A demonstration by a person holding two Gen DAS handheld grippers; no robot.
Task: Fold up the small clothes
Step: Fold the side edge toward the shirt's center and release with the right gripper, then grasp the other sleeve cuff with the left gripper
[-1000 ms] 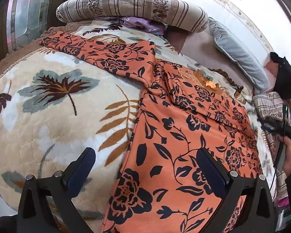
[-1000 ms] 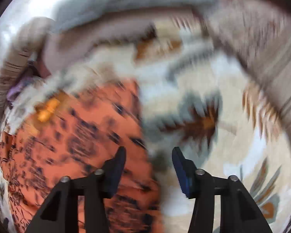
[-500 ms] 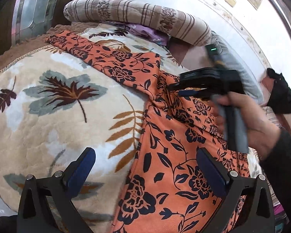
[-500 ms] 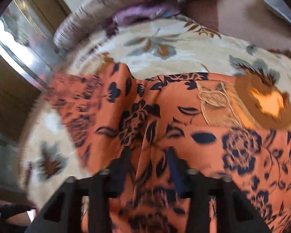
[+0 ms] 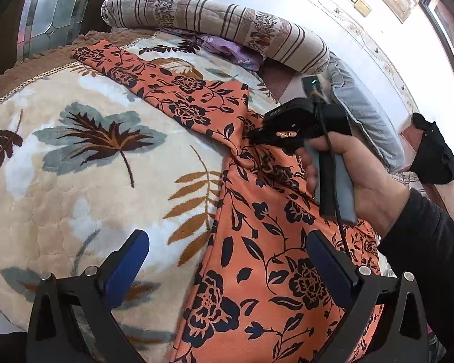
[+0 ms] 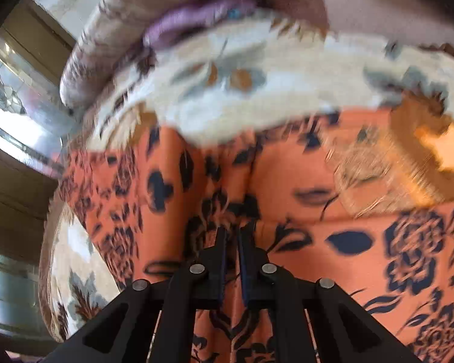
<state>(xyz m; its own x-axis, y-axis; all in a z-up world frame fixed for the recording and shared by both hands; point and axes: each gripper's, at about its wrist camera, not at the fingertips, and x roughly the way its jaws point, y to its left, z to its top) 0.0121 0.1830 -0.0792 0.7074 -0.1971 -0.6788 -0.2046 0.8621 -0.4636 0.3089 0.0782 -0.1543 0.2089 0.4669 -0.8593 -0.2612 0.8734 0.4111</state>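
The blanket (image 5: 75,181) carries the orange garment (image 5: 257,272), spread flat. Only the left view shows the right hand (image 5: 357,178) over the garment and the left gripper (image 5: 227,260) released above its edge. Only the right view shows the right gripper (image 6: 233,233), jaws just closed, pinching a garment fold.

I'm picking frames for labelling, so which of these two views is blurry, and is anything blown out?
Right wrist view: motion-smeared, sharpest near the hand-held gripper pinching the orange floral garment. Left wrist view: sharp, fisheye-bent, with the window blown out.
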